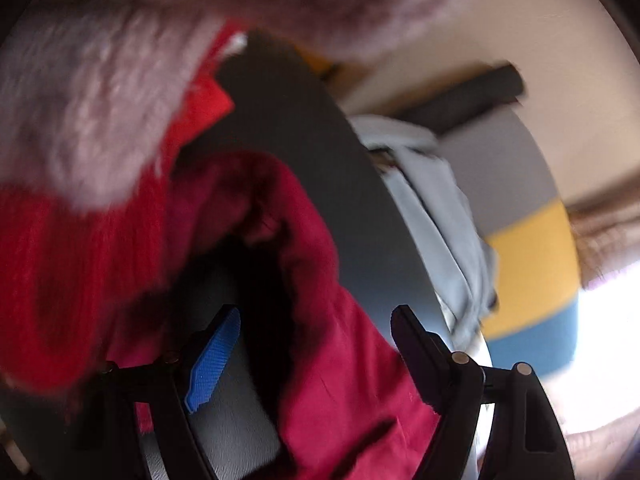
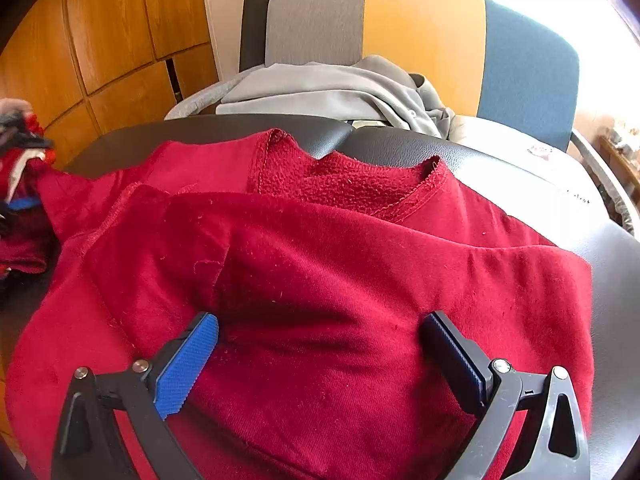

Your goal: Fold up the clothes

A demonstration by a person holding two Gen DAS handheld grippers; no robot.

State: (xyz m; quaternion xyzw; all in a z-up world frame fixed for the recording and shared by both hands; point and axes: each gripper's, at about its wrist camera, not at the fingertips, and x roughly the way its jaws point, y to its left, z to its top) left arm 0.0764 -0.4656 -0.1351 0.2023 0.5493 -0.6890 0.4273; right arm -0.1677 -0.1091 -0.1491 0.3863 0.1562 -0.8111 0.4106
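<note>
A dark red sweatshirt [image 2: 320,272] lies partly folded on a black table [image 2: 520,168], collar toward the far side. My right gripper [image 2: 320,344] is open just above the garment's near part, with the cloth between its spread blue-padded fingers [image 2: 188,364]. In the left wrist view, my left gripper [image 1: 316,340] is open, and a fold of the red sweatshirt [image 1: 332,340] hangs between its fingers without being pinched. The view is blurred and tilted. A sleeve in pale fuzzy fabric [image 1: 88,112] and bright red knit [image 1: 60,280] fills its upper left.
A grey garment [image 2: 328,92] lies on a chair [image 2: 420,28] with grey, yellow and blue back panels beyond the table. Wooden cabinet doors [image 2: 100,40] stand at the left. The left gripper and sleeve show at the left edge of the right wrist view [image 2: 20,152].
</note>
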